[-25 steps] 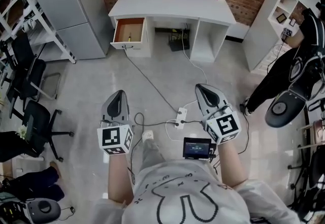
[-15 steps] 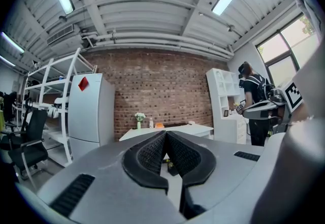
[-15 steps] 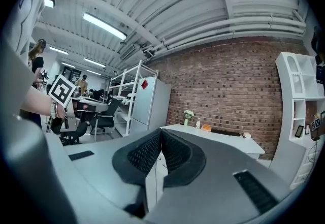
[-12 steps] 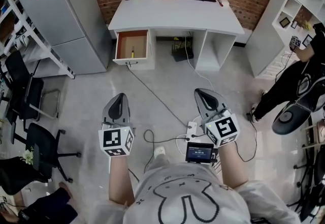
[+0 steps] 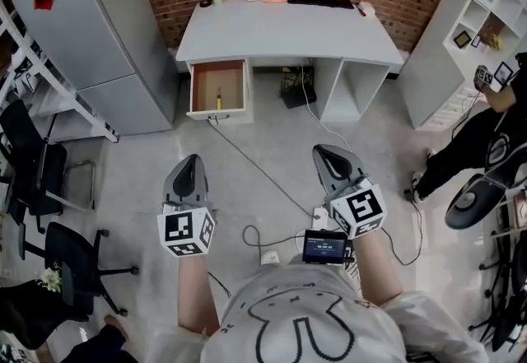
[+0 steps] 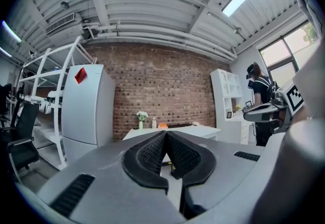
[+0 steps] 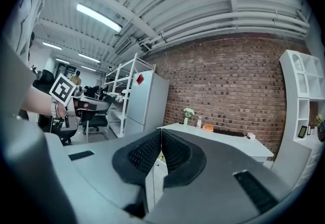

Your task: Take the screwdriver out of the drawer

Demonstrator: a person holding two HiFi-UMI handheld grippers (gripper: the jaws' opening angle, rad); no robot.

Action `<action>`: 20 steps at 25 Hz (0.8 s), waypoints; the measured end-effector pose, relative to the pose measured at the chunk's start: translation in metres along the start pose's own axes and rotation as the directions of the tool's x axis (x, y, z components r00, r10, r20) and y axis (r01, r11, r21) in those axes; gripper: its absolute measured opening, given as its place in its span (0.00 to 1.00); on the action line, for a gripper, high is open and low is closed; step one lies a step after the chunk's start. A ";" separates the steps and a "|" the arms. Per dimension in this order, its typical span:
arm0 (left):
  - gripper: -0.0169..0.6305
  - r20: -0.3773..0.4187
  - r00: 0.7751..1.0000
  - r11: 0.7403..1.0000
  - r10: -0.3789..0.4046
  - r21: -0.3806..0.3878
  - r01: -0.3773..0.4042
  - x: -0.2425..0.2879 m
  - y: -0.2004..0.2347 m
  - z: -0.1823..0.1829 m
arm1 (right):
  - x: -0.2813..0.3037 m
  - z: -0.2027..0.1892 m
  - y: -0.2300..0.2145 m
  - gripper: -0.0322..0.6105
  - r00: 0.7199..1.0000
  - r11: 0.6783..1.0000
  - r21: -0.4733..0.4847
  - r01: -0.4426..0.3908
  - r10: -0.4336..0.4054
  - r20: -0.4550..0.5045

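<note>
A white desk [image 5: 288,28] stands against the brick wall, its left drawer [image 5: 217,114] pulled open. Inside the drawer lies a small yellow-handled screwdriver [image 5: 219,97]. Both grippers are held level over the floor, well short of the desk and pointing toward it. My left gripper [image 5: 192,159] is shut with nothing in it, and its dark pads meet in the left gripper view [image 6: 166,133]. My right gripper [image 5: 320,150] is also shut and empty [image 7: 161,131]. The desk [image 7: 218,139] shows ahead past its jaws.
A grey fridge [image 5: 90,40] stands left of the desk and office chairs [image 5: 45,180] line the left side. A cable [image 5: 255,168] runs across the floor to a power strip [image 5: 319,214]. White shelving [image 5: 486,16] and a person [image 5: 486,147] are at the right.
The desk and open drawer have come nearer and sit lower in the head view. Both grippers have travelled forward with the person and stay shut.
</note>
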State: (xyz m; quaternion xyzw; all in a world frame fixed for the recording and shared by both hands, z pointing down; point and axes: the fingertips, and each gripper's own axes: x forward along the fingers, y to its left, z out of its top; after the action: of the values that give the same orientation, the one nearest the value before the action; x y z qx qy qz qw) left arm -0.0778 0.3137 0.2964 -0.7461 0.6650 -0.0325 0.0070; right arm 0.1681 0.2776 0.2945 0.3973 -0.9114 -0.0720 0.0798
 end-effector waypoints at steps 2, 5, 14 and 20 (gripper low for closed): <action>0.05 0.003 1.000 1.000 0.004 -0.009 -0.004 0.005 0.009 -0.001 | 0.009 0.000 0.002 0.08 1.000 1.000 -0.007 -0.004 0.004 -0.006; 0.05 0.005 1.000 1.000 0.008 -0.021 -0.007 0.012 0.018 -0.004 | 0.020 0.001 0.001 0.08 1.000 1.000 -0.018 -0.005 0.005 -0.012; 0.05 -0.004 1.000 0.999 0.012 -0.038 -0.012 0.039 0.036 -0.011 | 0.053 -0.002 -0.016 0.08 1.000 1.000 -0.008 0.010 -0.010 -0.020; 0.05 -0.013 1.000 0.999 0.013 -0.032 -0.013 0.078 0.047 -0.011 | 0.091 -0.007 -0.035 0.08 1.000 1.000 0.004 -0.002 0.002 -0.020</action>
State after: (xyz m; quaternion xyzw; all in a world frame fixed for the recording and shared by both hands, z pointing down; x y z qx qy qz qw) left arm -0.1165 0.2307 0.3076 -0.7415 0.6703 -0.0266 -0.0092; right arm 0.1335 0.1871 0.3029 0.3972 -0.9111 -0.0660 0.0881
